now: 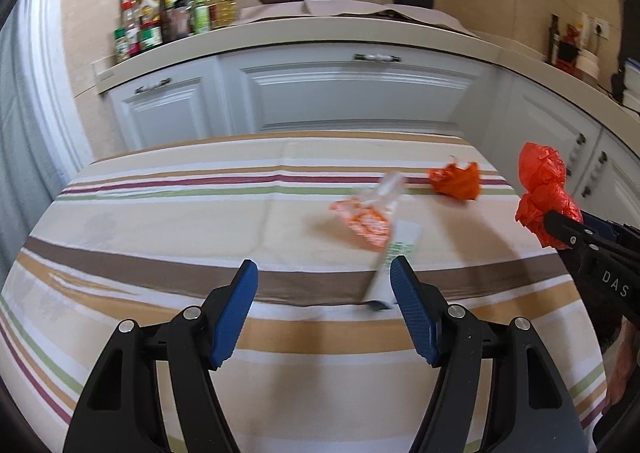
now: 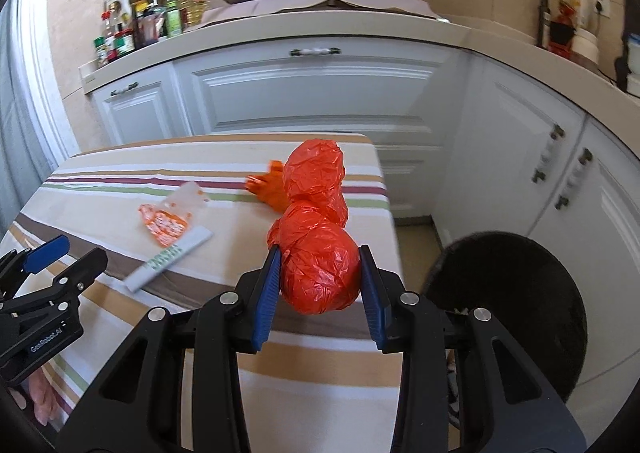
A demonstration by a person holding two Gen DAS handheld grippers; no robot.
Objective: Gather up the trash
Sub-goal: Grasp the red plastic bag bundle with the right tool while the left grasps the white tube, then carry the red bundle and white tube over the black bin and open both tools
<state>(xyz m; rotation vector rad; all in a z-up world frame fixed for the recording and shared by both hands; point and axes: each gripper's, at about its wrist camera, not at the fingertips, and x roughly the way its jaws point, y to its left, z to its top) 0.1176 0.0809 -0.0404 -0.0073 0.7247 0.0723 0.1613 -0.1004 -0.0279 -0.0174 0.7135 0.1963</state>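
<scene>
Right tool (image 2: 319, 273) clamped on crumpled red bag (image 2: 318, 273), lifted over striped bench (image 2: 120, 169) edge, black bin (image 2: 516, 305) just right below, left tool (image 1: 324, 307) open and empty above white tube (image 1: 394, 265), orange wrapper (image 1: 364, 223) and orange scrap (image 1: 456, 181) lying on bench

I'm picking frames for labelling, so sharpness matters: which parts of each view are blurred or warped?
Left wrist view: the wrapper and tube on the table are smeared, cabinet lines bow, corners go black. Right wrist view: the red bag in the right tongs is crisp; the cabinet handles blur.
</scene>
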